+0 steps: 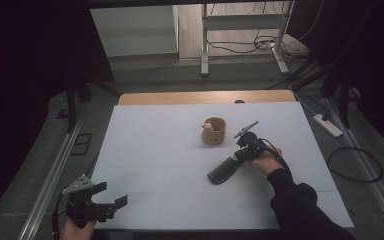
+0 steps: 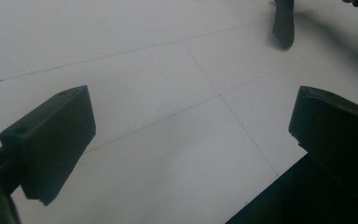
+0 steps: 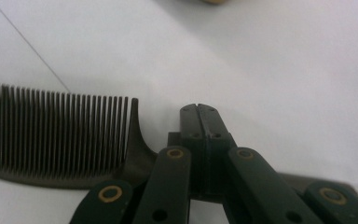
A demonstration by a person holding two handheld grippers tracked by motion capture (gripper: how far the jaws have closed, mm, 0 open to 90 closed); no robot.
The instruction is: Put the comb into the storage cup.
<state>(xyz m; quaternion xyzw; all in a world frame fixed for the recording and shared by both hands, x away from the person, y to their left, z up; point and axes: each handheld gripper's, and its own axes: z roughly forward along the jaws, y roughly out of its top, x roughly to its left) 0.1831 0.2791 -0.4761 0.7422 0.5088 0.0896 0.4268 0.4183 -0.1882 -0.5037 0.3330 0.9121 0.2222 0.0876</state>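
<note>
My right gripper (image 1: 244, 150), jaws pressed together on the comb (image 1: 225, 170), held it at frame centre-right, long axis running toward lower left, below the wooden cup (image 1: 214, 130). My left gripper (image 1: 111, 194) stood spread, lower left.

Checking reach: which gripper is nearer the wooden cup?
Right. The right gripper sits just to the right of and nearer the person than the wooden cup, shut on the comb. The left gripper is far off at the table's near-left corner.
</note>
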